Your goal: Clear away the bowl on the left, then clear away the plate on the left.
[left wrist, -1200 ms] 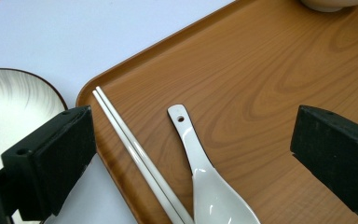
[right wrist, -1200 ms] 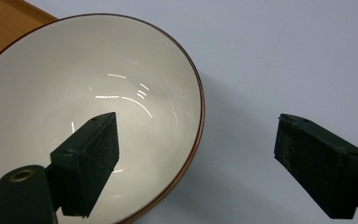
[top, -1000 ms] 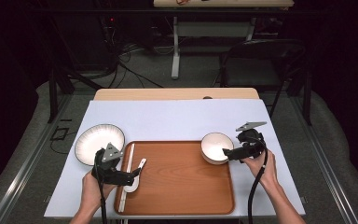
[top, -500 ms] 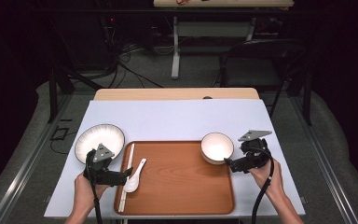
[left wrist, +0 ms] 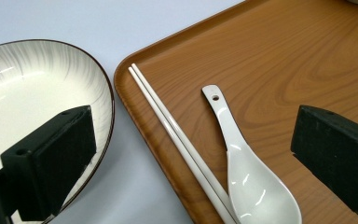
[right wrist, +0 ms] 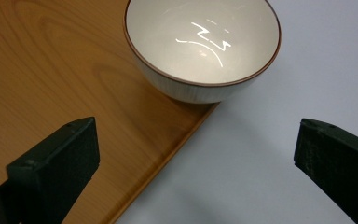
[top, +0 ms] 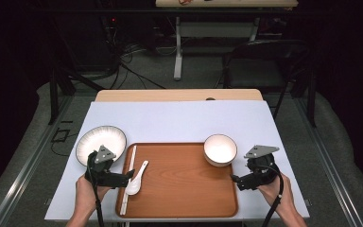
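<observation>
A wooden tray (top: 184, 189) lies in the middle of the pale blue mat. A white bowl (top: 220, 149) with a brown rim stands at the tray's far right corner (right wrist: 203, 46). White chopsticks (top: 128, 182) and a white spoon (top: 137, 180) lie along its left side. The chopsticks (left wrist: 168, 123) and spoon (left wrist: 256, 186) are between my left jaws. My left gripper (top: 126, 178) is open (left wrist: 193, 130), one jaw over the striped plate (left wrist: 37, 93) and the other over the tray (left wrist: 284, 60). My right gripper (top: 236, 182) is open (right wrist: 198, 135), short of the bowl, astride the tray's right edge (right wrist: 51, 60).
The striped plate (top: 101, 143) rests on the mat just left of the tray. Bare mat (top: 179, 120) stretches behind the tray, with a strip to its right (right wrist: 261, 163). Past the table's far edge are a desk frame (top: 177, 47), cables and a chair.
My right gripper has drawn back from beside the bowl toward the person. My left gripper has shifted slightly back and left from the spoon. Bowl, spoon and chopsticks stay put.
</observation>
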Motion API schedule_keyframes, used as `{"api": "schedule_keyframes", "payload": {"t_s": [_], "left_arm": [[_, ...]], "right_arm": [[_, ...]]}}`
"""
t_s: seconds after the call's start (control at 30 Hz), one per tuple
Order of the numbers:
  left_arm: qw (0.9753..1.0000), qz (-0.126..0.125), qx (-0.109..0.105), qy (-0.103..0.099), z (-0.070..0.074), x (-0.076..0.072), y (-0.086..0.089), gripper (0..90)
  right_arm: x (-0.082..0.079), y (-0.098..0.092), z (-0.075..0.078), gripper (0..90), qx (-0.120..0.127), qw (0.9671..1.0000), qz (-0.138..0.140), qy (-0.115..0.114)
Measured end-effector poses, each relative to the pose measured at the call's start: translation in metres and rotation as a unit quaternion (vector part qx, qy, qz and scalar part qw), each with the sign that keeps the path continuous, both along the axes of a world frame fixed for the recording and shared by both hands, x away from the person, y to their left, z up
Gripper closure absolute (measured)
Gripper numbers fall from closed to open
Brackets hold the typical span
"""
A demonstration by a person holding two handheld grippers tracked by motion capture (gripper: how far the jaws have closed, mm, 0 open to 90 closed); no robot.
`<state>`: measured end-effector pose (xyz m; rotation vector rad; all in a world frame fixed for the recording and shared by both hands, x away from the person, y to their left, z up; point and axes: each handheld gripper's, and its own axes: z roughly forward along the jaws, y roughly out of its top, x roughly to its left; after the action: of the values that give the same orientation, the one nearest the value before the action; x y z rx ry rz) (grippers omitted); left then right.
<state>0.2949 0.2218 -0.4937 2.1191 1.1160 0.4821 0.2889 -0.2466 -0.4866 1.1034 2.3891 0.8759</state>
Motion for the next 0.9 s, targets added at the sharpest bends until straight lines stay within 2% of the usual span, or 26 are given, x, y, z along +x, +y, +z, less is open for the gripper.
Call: {"api": "schedule_keyframes", "payload": {"t_s": [0.33,0.47,0.67,0.9], "left_arm": [[0.9998,0.018,-0.005,-0.001,-0.001,0.002,0.006,0.2],[0.9997,0.025,-0.004,-0.002,-0.001,0.005,0.008,0.2],[0.9993,0.036,-0.008,-0.007,-0.002,0.007,0.014,0.2],[0.9971,0.070,-0.026,-0.017,-0.005,0.011,0.027,0.2]], "right_arm": [[-0.007,-0.011,-0.012,0.0,-0.010,0.9998,-0.005,0.015],[-0.007,-0.008,-0.011,0.0,-0.018,0.9998,0.002,0.004],[-0.006,-0.008,-0.012,0.0,-0.026,0.9997,0.002,0.002],[-0.003,-0.006,-0.013,0.0,-0.032,0.9995,0.003,-0.002]]}}
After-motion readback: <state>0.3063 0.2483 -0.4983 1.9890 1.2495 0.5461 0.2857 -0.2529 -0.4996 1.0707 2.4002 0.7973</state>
